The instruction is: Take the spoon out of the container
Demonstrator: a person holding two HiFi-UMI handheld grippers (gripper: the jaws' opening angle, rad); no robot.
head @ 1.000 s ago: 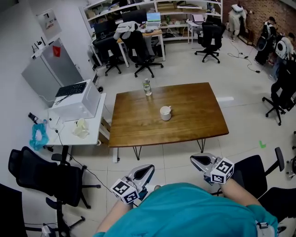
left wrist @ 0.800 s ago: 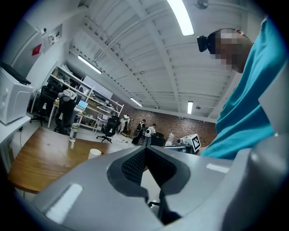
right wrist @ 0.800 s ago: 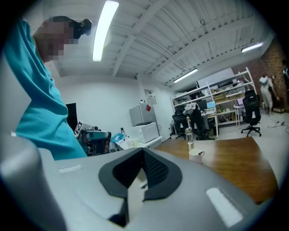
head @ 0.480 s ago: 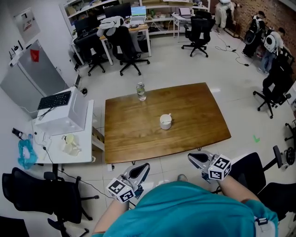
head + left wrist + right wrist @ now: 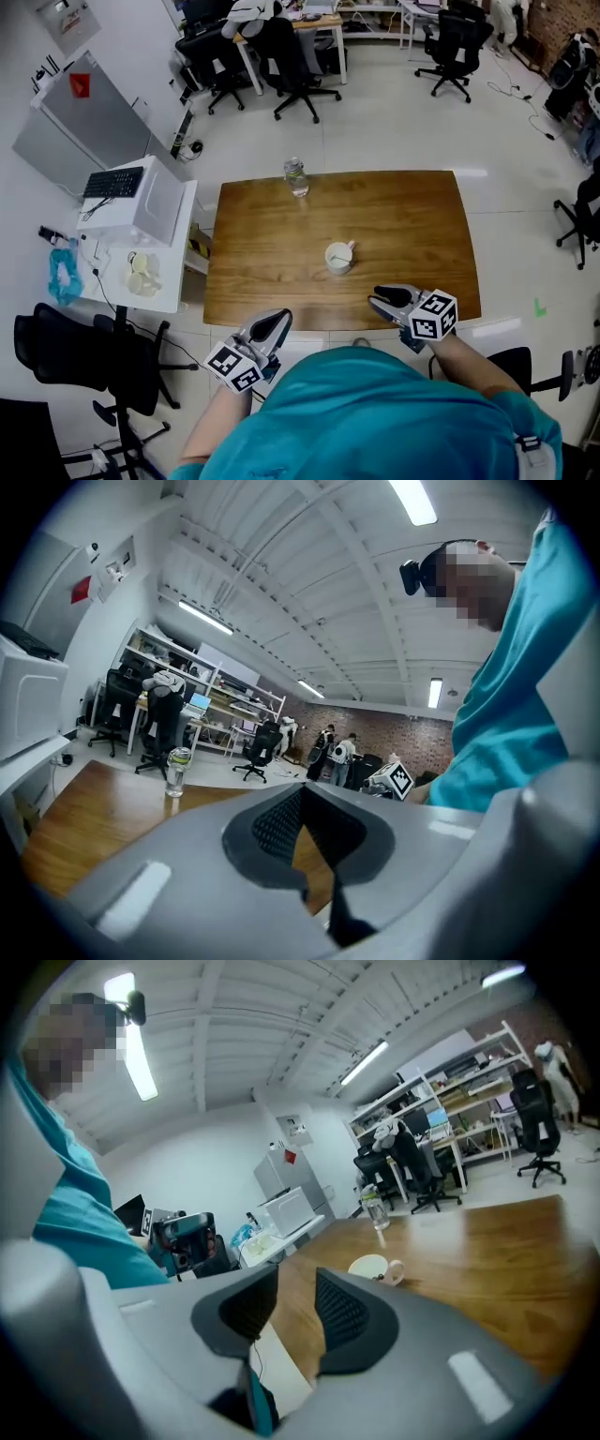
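The right claw (image 5: 380,298) (image 5: 297,1280) had just been opening. Its jaws stood apart with nothing between them as it hovered over the near edge of the brown wooden desk (image 5: 272,253). It was aimed toward the white handled cup (image 5: 337,257) (image 5: 373,1267) but was still apart from it. The thin spoon (image 5: 344,249) sat inside that cup at mid-desk. The left claw (image 5: 279,319) (image 5: 300,791) was clenched and empty, just off the desk's near edge. A clear plastic bottle (image 5: 296,176) stood at the far edge.

Glossy wooden table (image 5: 412,234), glazed white cup (image 5: 337,259)
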